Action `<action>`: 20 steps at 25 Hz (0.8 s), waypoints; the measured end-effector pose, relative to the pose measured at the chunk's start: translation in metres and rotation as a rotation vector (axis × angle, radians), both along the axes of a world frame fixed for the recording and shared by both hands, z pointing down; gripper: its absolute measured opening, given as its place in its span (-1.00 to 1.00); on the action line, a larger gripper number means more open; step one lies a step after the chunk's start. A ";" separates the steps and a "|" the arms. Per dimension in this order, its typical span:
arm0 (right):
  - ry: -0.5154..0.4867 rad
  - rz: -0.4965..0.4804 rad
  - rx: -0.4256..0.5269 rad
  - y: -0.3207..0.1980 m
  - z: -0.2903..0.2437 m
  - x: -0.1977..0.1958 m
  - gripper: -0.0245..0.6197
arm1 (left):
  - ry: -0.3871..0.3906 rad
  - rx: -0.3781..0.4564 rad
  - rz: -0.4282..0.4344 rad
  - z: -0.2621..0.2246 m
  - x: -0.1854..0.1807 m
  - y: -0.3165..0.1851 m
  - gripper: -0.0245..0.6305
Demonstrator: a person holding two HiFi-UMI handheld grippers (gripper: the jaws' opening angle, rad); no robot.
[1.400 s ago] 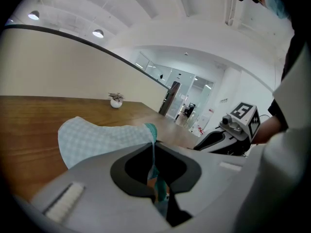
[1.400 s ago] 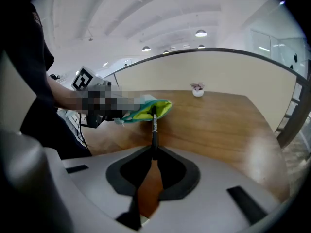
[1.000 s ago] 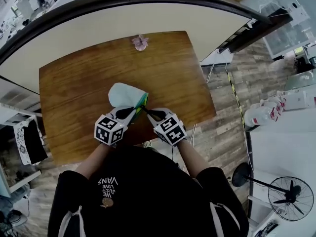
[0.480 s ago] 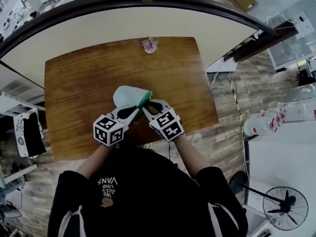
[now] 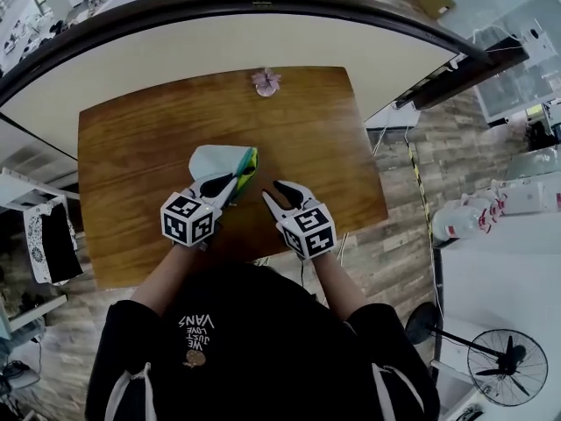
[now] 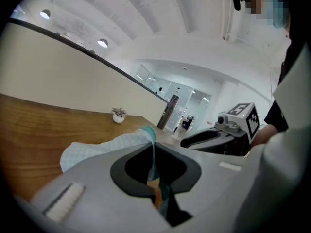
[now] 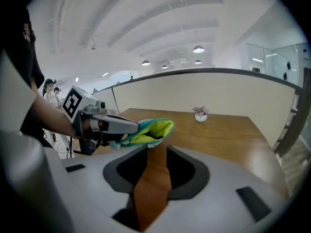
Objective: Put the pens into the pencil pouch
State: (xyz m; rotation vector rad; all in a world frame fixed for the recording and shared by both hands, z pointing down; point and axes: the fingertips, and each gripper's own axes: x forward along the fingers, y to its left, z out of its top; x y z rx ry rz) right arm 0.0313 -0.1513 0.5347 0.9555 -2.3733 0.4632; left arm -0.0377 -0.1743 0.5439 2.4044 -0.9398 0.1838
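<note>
Since a second ago the right gripper (image 5: 273, 192) has drawn back from the mouth of the pencil pouch (image 5: 213, 162), and a strip of bare wood now shows between them; the pouch itself has slid a little toward 9 o'clock.

The pouch, pale mint with a teal rim and a yellow-green lining, sits near the middle of the table (image 5: 131, 139). Its mouth faces 3 o'clock and gapes partly open. The left gripper (image 5: 228, 184) comes in from 6 o'clock, its jaws pressed together on the teal rim, pinching the fabric and holding that edge lifted off the wood.

At 4 o'clock from the pouch, clear of it, the right gripper's jaws are opening, with only tabletop visible between them.

A small pink flower ornament (image 5: 266, 81) stands at 1 o'clock from the pouch, well apart, by the table's far edge.
</note>
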 end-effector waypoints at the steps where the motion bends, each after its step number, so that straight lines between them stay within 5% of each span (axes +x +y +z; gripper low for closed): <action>1: 0.002 0.022 -0.010 0.002 0.003 0.006 -0.65 | -0.016 0.002 -0.001 0.004 -0.002 -0.005 -0.85; 8: 0.006 0.195 -0.058 0.016 0.018 0.046 -0.65 | -0.086 -0.009 -0.037 0.033 -0.013 -0.040 -0.85; 20: -0.008 0.316 -0.131 0.044 0.037 0.084 -0.65 | -0.347 0.028 0.110 0.076 -0.003 -0.060 -0.85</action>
